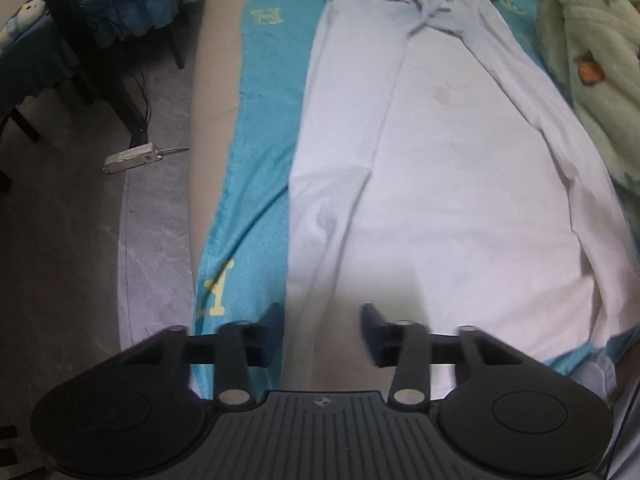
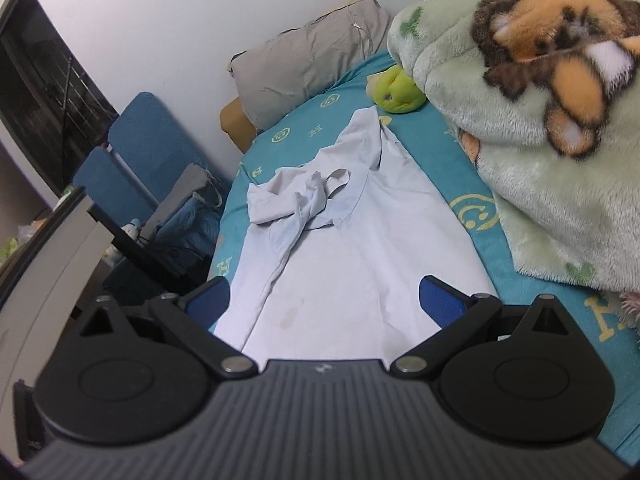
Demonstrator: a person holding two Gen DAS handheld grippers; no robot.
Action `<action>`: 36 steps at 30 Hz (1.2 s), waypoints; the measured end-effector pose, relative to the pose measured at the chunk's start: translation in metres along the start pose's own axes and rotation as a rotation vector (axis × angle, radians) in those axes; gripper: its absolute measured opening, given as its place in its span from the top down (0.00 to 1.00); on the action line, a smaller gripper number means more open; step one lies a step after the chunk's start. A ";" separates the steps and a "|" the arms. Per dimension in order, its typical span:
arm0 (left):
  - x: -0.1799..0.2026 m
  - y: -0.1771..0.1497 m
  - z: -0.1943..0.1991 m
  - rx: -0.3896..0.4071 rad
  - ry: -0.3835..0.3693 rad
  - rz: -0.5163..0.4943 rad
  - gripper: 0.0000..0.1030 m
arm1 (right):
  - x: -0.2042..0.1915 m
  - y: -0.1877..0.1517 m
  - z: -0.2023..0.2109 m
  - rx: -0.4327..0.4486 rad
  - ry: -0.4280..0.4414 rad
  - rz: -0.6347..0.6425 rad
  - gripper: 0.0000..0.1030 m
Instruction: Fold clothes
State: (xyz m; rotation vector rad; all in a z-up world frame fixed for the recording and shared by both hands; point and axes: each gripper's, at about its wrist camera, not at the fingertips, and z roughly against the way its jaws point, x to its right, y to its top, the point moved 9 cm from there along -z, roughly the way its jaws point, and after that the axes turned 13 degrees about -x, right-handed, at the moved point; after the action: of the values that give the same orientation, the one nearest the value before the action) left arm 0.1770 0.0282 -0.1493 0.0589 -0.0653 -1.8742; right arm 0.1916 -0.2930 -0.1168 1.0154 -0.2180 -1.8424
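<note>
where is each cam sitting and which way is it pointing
Left wrist: rides the left gripper, low over the near hem, looking along the white shirt toward its collar; its open fingers show, floor on the left.
Right wrist: rides the right gripper, higher, facing the pillow and wall; its open fingers show.
Shared: shirt, teal sheet, green plush, fleece blanket.
</note>
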 end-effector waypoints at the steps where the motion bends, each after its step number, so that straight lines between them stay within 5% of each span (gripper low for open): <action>1: 0.003 0.000 0.002 0.004 0.014 -0.013 0.99 | 0.000 0.000 0.000 0.001 -0.008 0.005 0.00; 4: 0.023 0.001 0.019 0.046 0.017 -0.065 0.98 | 0.003 -0.001 -0.003 -0.004 -0.036 0.013 0.00; 10: 0.075 -0.004 0.067 0.137 -0.113 -0.116 0.98 | 0.007 0.001 -0.004 -0.004 -0.034 0.000 0.00; 17: 0.116 -0.015 0.013 0.075 -0.215 -0.077 0.98 | 0.005 0.003 -0.002 0.005 -0.011 -0.016 0.00; 21: 0.128 -0.017 -0.032 0.015 -0.169 -0.113 0.96 | 0.002 0.002 0.002 0.006 0.007 -0.009 0.00; 23: 0.130 -0.016 -0.028 0.038 -0.148 -0.132 0.82 | 0.000 0.003 0.005 0.016 0.015 -0.001 0.00; 25: 0.130 -0.013 -0.015 0.087 -0.136 -0.142 0.50 | -0.002 0.006 0.009 0.030 0.022 0.007 0.01; 30: 0.127 0.010 0.036 0.322 -0.106 -0.129 0.33 | -0.007 0.012 0.019 0.062 0.041 0.027 0.02; 36: 0.130 0.069 0.070 0.536 -0.139 -0.008 0.26 | -0.013 0.018 0.031 0.106 0.025 0.099 0.02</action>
State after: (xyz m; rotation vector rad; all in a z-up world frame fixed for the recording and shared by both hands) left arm 0.1983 -0.1152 -0.0750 0.2968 -0.6624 -1.8205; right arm 0.1833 -0.2999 -0.0805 1.0807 -0.3487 -1.7427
